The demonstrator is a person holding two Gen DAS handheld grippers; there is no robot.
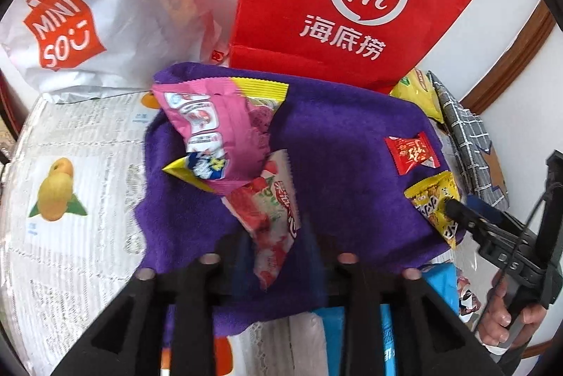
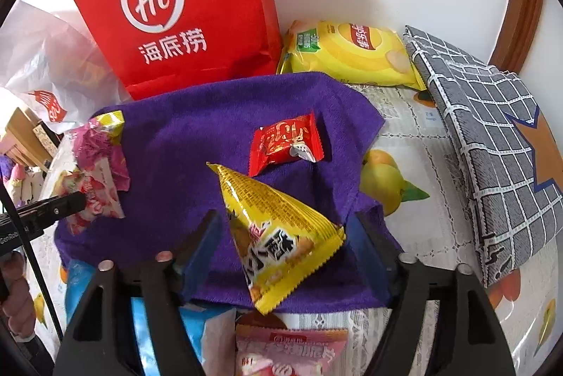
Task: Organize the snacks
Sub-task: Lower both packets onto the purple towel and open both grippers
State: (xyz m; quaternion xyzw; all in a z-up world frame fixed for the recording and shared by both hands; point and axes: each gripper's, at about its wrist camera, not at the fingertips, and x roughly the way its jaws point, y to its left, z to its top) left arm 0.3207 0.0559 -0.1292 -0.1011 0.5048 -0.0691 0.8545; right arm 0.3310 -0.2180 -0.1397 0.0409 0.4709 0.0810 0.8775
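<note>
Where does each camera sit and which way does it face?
Left wrist: on the left gripper, angled down at the purple towel; right gripper and hand show at right.
Right wrist: on the right gripper, angled down over the yellow packet; left gripper shows at left.
Both share towel and red bag.

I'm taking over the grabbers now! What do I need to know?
Left gripper: strawberry packet between its fingers; grip unclear.
Right gripper: open around the yellow triangular packet.
On the purple towel: pink packet, red candy packet.
Off it: Lay's chips bag beside the red Haidilao bag; a pink-white packet at the near edge.
Left to do: probably sorting all of these.
</note>
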